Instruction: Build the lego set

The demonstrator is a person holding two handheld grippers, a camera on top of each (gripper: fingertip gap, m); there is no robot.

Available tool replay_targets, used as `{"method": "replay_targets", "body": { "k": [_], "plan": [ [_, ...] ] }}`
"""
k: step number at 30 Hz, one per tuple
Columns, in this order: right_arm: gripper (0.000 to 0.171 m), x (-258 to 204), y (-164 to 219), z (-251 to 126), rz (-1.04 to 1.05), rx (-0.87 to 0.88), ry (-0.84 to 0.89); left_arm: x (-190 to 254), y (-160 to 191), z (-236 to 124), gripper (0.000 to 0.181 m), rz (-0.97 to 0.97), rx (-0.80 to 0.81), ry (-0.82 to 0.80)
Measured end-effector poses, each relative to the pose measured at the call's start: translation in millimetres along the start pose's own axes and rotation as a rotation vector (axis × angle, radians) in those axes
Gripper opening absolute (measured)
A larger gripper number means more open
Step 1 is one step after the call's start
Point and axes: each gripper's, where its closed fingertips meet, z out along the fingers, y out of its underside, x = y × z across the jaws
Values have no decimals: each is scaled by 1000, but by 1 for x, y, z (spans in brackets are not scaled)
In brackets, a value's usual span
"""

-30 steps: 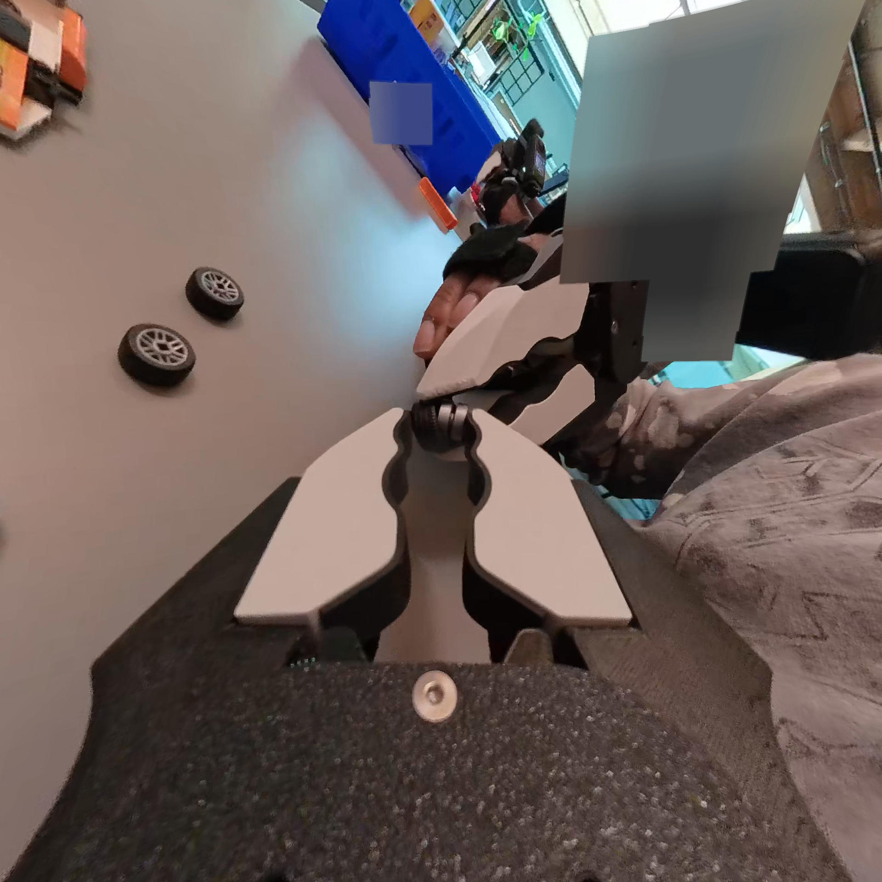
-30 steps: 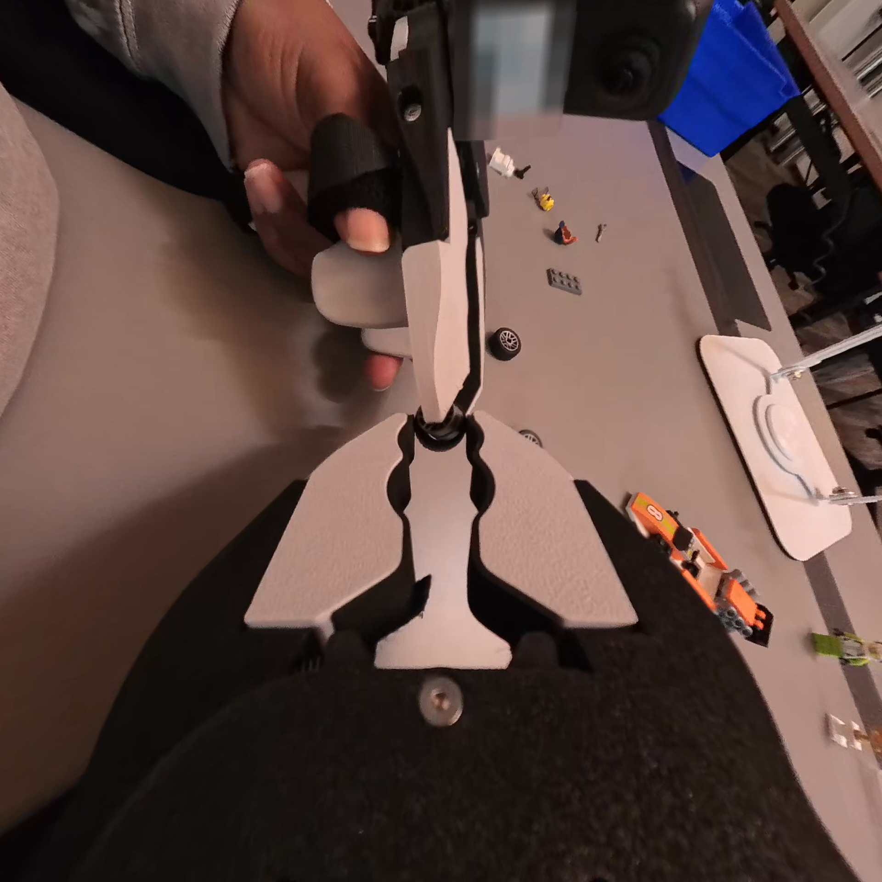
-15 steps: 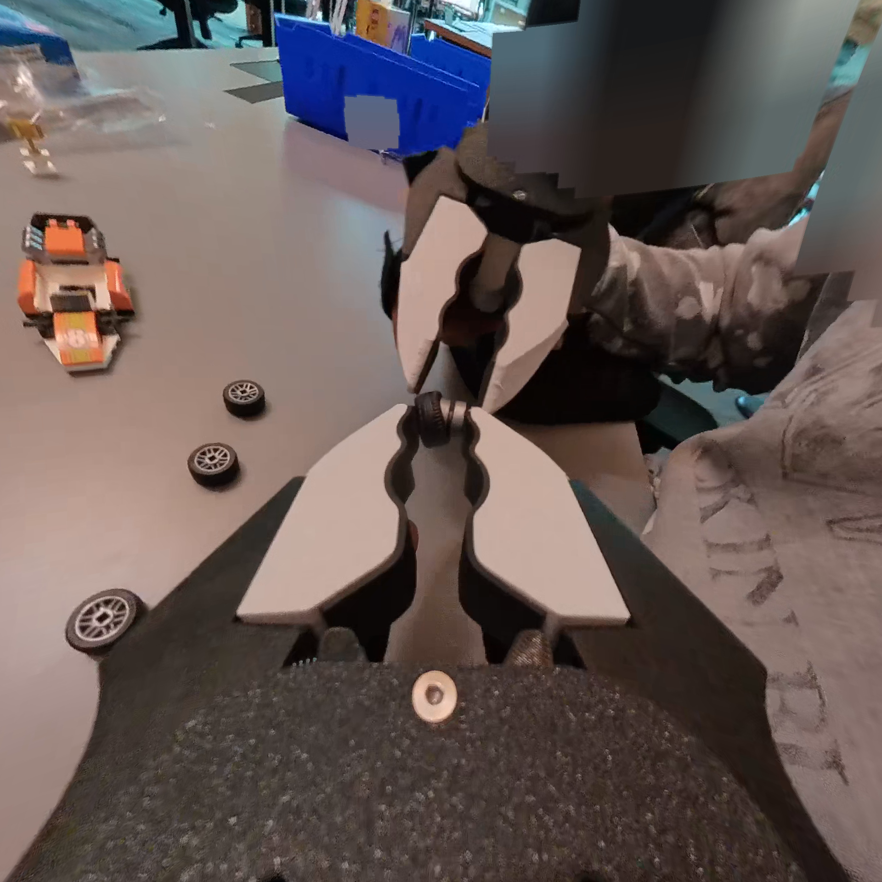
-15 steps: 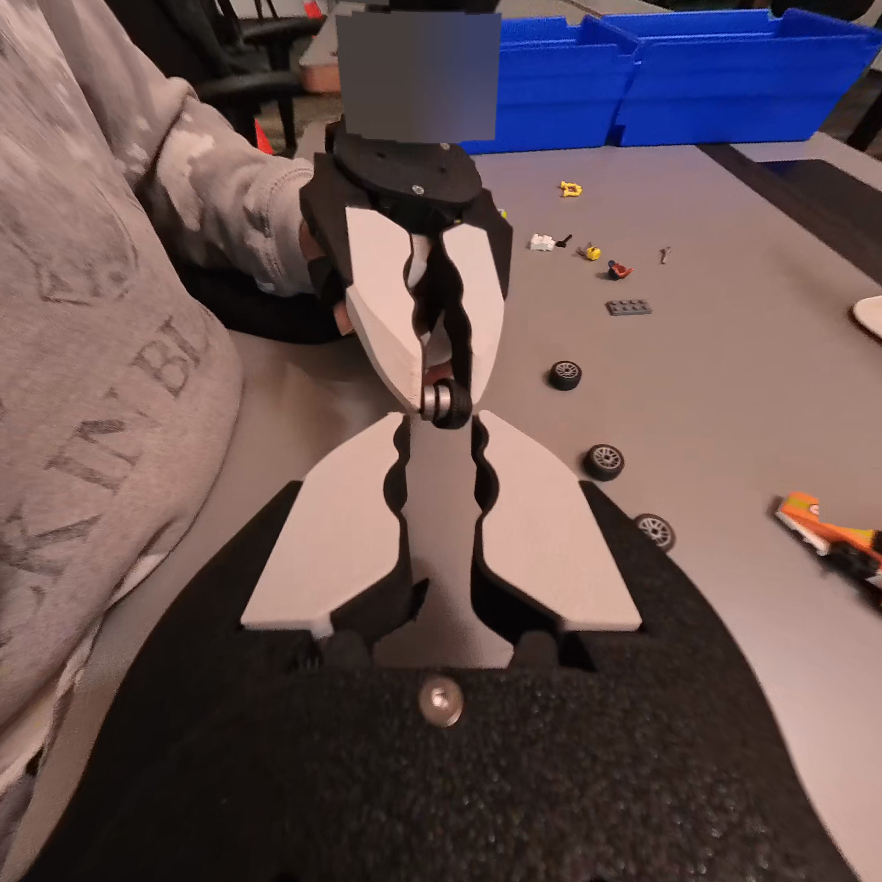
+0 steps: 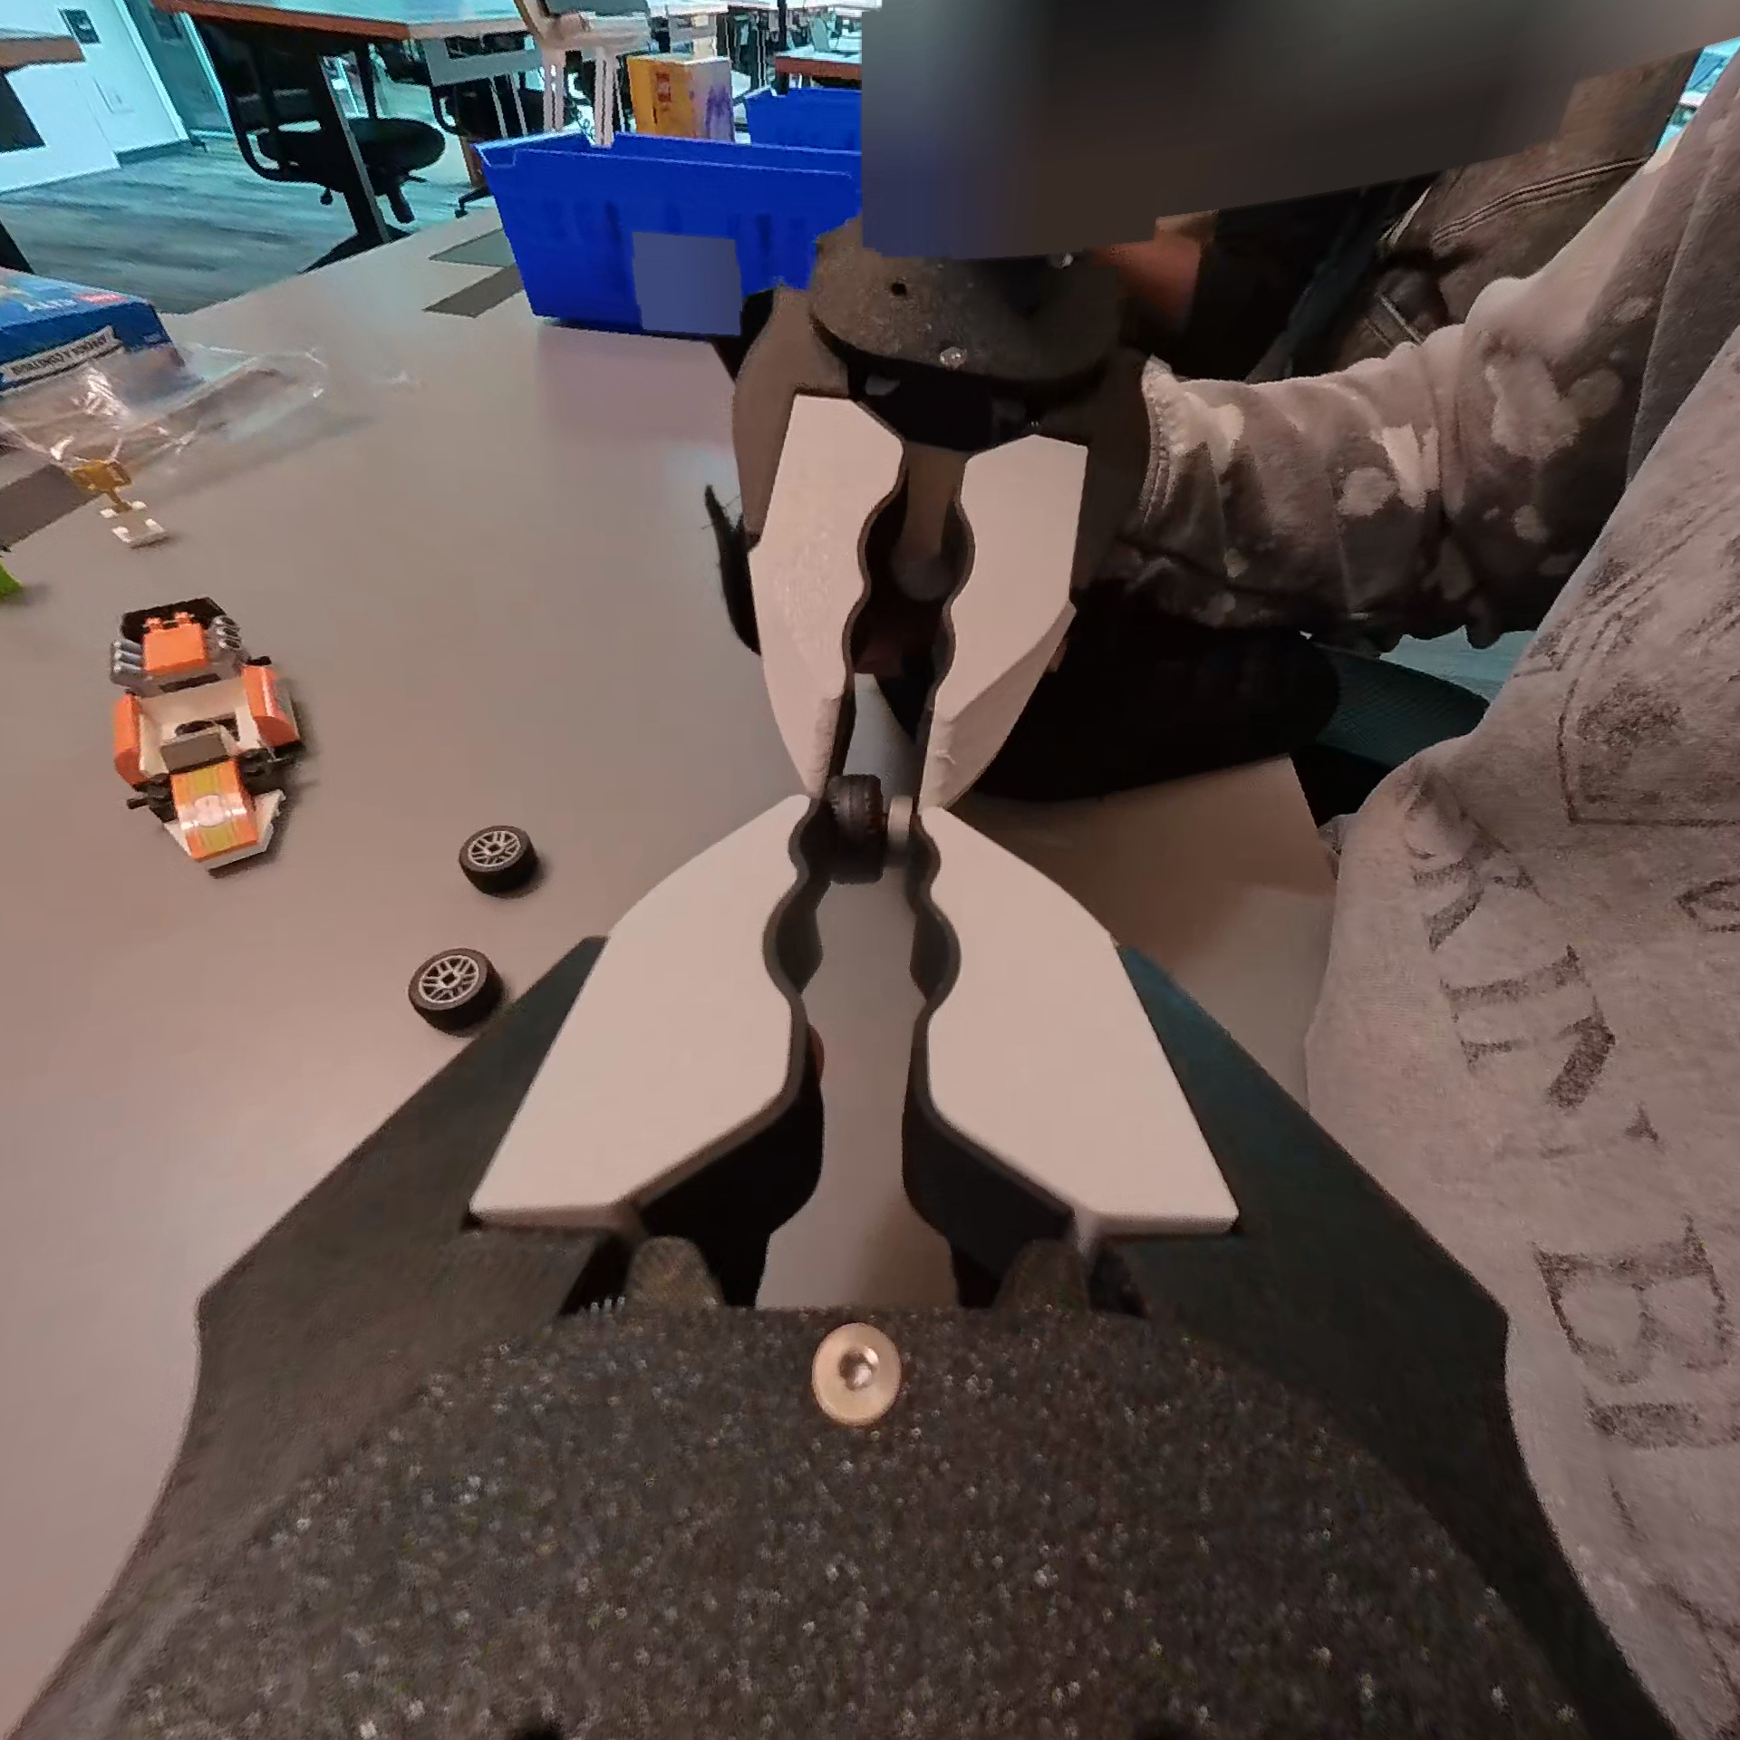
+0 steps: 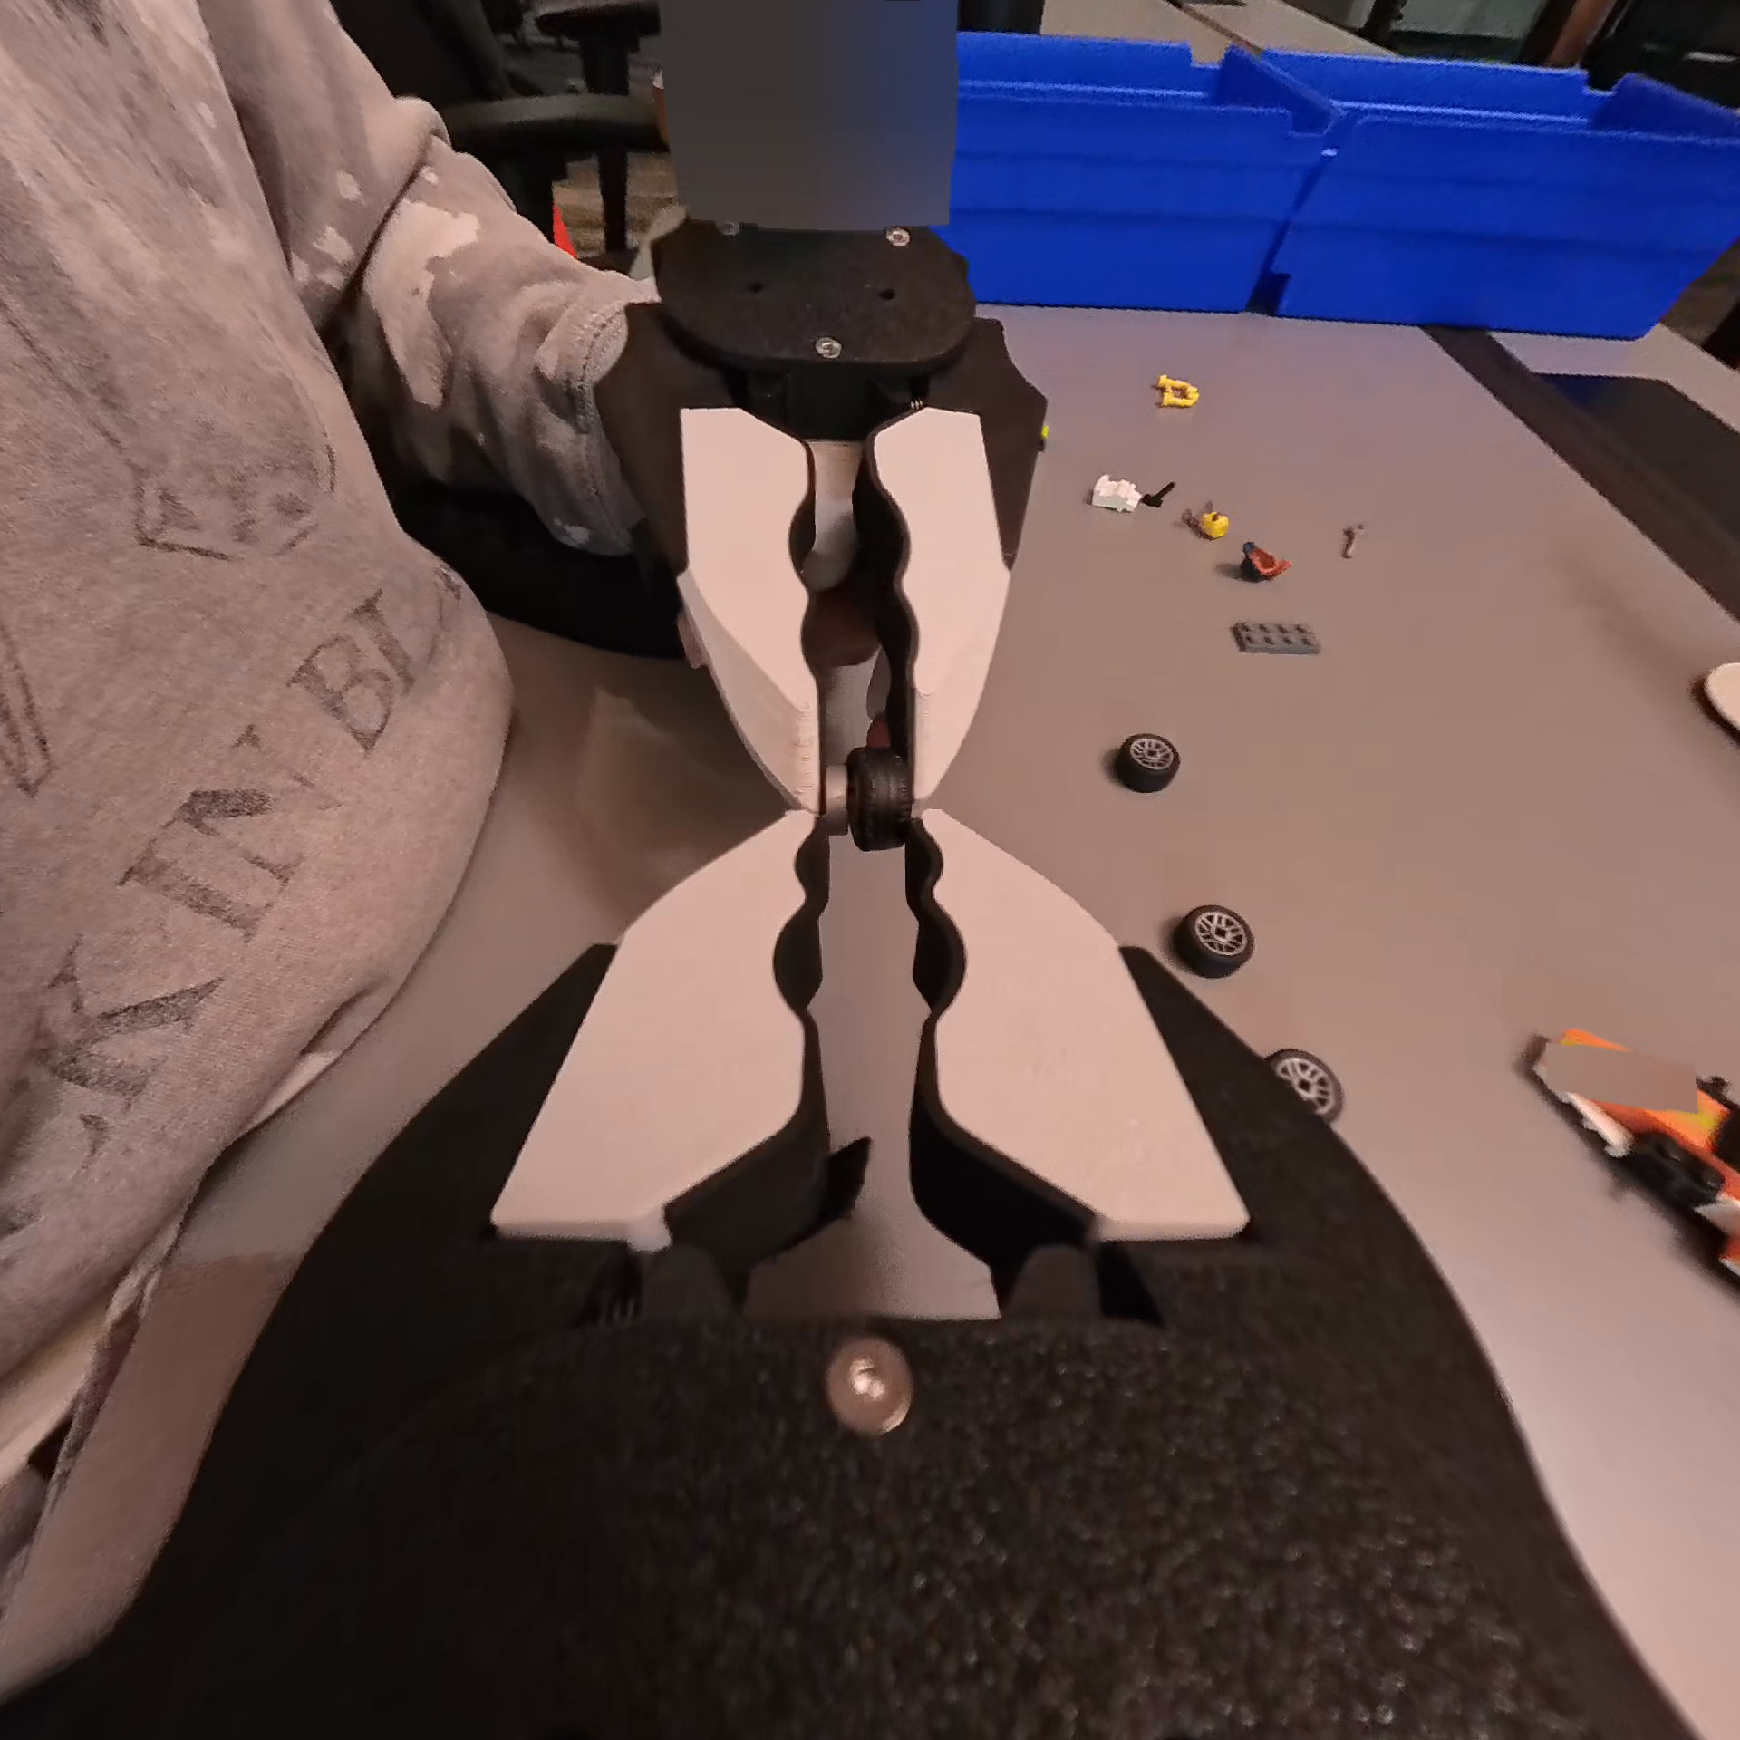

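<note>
A small black wheel (image 5: pixel 857 829) with a grey hub is held above the grey table (image 5: pixel 377 565), tip to tip between both grippers. My left gripper (image 5: pixel 861 824) is shut on it. My right gripper (image 6: pixel 866 829) faces it from the opposite side, with its jaws narrowed onto the near edge of the wheel (image 6: pixel 878 796). The right gripper shows from above in the left wrist view (image 5: pixel 880 791). The left gripper shows in the right wrist view (image 6: pixel 871 791). The orange and white lego car (image 5: pixel 202 725) lies on the table without wheels and also shows in the right wrist view (image 6: pixel 1657 1130).
Loose wheels lie beside the car (image 5: pixel 499 857), (image 5: pixel 454 979), (image 6: pixel 1147 761), (image 6: pixel 1215 939), (image 6: pixel 1307 1083). A dark plate (image 6: pixel 1276 637) and small yellow (image 6: pixel 1177 391) and white (image 6: pixel 1116 492) pieces lie farther back. Blue bins (image 6: pixel 1318 188) stand at the far edge. A blue box (image 5: pixel 66 320) and a plastic bag (image 5: pixel 188 395) lie far left. Only a small space, under 4 cm, lies between the two pairs of fingers. From either gripper's tips it is about 25 cm to the dark plate (image 6: pixel 1276 637).
Both grippers have turned from crossed to facing each other tip to tip, level over the table. The wheel stayed between them. My right jaws have narrowed onto it.
</note>
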Motion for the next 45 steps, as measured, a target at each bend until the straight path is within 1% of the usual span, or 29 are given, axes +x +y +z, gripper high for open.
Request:
{"method": "replay_targets", "body": {
  "k": [5, 18, 23, 25, 33, 39, 40, 42, 44, 45],
  "plan": [
    [14, 1, 1, 2, -27, -21, 57, -2, 2, -1, 16, -18, 1, 2],
    [12, 2, -4, 0, -28, 9, 77, -4, -1, -3, 17, -60, 36, 19],
    [11, 2, -7, -2, -27, 33, 75, -7, -4, -5, 22, -17, 43, -17],
    [11, 2, -8, -3, -29, 36, 71, -4, -5, -4, 18, 2, 39, -11],
    [11, 0, -5, -2, -35, 17, 59, -1, 0, -3, 17, 162, -47, -87],
    [10, -1, -2, -1, -21, 13, 38, -2, 3, -3, 16, 173, -70, -99],
    [0, -2, -2, -1, -11, 22, 24, -4, 1, -3, 15, 175, -59, -111],
    [0, -3, -1, 1, 1, 24, 10, -3, 3, -3, 16, 181, -71, -100],
    [0, -1, -1, 2, -28, 14, 35, -6, -2, -4, 16, 230, -65, -129],
    [0, 1, -4, 1, -21, 29, 50, -7, -6, -6, 16, 219, -45, -128]
  ]
}}
